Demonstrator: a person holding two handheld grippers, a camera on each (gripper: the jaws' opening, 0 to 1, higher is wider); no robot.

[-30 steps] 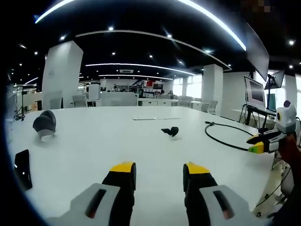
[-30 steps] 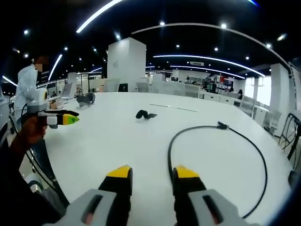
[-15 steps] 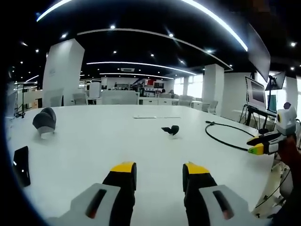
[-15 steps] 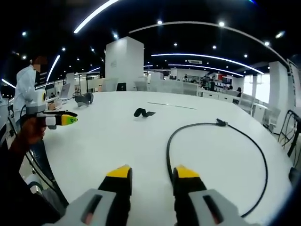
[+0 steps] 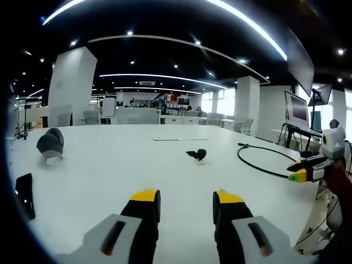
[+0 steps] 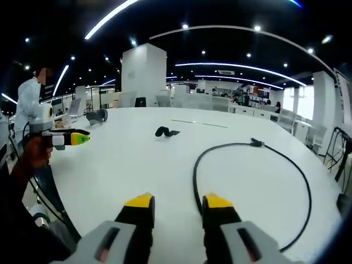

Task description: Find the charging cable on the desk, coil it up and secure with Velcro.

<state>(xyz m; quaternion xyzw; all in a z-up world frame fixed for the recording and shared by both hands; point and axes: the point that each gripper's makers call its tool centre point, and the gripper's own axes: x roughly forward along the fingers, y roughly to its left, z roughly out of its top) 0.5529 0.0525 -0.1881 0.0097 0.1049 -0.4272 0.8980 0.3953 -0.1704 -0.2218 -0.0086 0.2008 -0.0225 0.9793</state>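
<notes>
On the white counter [image 6: 121, 165] a black charging cable [image 6: 297, 181] is laid in a wide open loop, its plug end [image 6: 256, 143] farthest away. It is judged light, limp and springy, best taken near one end. Its near run passes just ahead of the right gripper [image 6: 175, 202], whose jaws are held apart and empty. A small black Velcro strap [image 6: 166, 132] is seen beyond, well apart. Left gripper [image 5: 180, 199]: jaws apart, empty, cable [image 5: 261, 165] well off to its right.

black cable [image 6: 250, 165], white desk [image 6: 126, 165], yellow-tipped black jaws, black Velcro strap [image 6: 166, 132]
</notes>
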